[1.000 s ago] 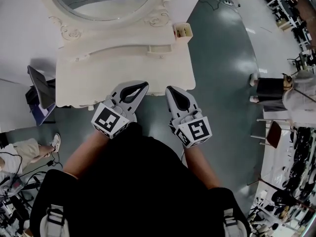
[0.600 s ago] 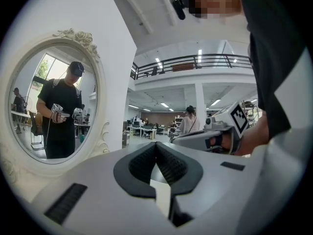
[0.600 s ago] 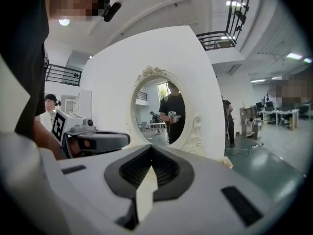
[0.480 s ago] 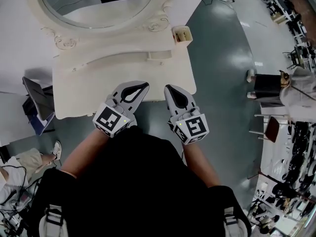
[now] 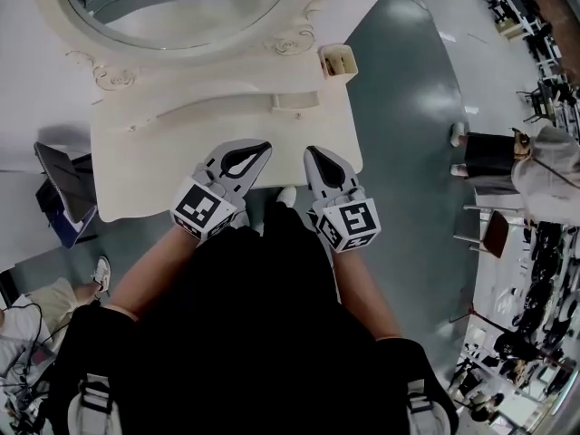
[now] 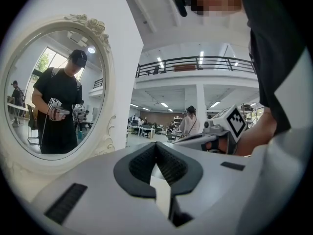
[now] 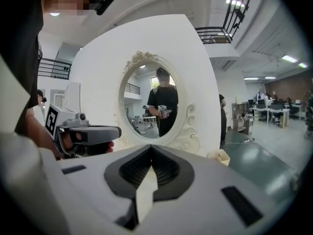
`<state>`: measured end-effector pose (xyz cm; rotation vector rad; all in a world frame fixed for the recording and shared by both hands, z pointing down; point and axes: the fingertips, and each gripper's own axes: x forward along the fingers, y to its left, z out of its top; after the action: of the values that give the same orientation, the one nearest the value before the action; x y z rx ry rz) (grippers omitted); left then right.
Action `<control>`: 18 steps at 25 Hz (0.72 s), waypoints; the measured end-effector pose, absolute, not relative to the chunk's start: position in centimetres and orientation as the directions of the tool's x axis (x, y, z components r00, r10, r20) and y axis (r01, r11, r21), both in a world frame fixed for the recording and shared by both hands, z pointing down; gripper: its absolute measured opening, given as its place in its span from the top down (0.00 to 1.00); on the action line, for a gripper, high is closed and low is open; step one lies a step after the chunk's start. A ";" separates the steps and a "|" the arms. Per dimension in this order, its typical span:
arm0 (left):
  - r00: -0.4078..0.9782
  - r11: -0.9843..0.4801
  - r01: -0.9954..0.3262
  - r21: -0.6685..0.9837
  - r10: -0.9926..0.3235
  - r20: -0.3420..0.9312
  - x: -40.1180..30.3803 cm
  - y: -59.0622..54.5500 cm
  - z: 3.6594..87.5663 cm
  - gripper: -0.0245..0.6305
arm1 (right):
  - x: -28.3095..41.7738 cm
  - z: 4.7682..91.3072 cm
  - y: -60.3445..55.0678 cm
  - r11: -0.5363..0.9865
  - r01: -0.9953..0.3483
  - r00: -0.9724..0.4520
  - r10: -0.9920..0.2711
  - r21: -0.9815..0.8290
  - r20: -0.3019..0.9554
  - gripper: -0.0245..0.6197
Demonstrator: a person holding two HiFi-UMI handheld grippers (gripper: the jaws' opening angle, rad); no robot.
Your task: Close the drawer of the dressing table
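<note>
While both are held side by side in front of the person's dark-clothed body, the left tool and the right tool each have their jaws drawn together. The dark pads meet at the tips and nothing is gripped between them. Both point toward the far side, the left one angled slightly to the right. In the head view their tips overlap the near edge of the cream tabletop; whether they touch it cannot be told.

The dressing table stands directly ahead of them. Its drawer lies somewhere under that near edge, and no view shows its front. At the far side of the tabletop rises an oval mirror in a carved cream frame, and it reflects the person holding a tool.

A small cream box sits at the table's far right corner. To the right spreads a grey-green floor, where another person stands well apart.
</note>
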<state>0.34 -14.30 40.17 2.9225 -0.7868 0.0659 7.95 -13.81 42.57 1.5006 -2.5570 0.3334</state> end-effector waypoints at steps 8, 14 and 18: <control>0.844 -0.841 -0.536 0.081 -0.532 0.063 1.6 -17.6 41.1 0.97 | 10.1 46.9 -18.7 0.478 -0.871 -0.486 -0.804 -0.115 0.342 0.96; 0.814 -0.813 -0.580 0.058 -0.576 0.068 2.6 -20.4 42.5 0.97 | 11.5 52.0 -22.2 0.483 -0.863 -0.494 -0.747 -0.147 0.445 0.95; 0.799 -0.798 -0.600 0.056 -0.597 0.069 3.1 -22.0 43.2 0.97 | 12.5 55.8 -24.1 0.463 -0.868 -0.484 -0.704 -0.181 0.520 0.94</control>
<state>3.11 -21.98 43.24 2.9088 -0.9692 0.0739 12.53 -24.14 55.85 1.3235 -2.3438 0.6063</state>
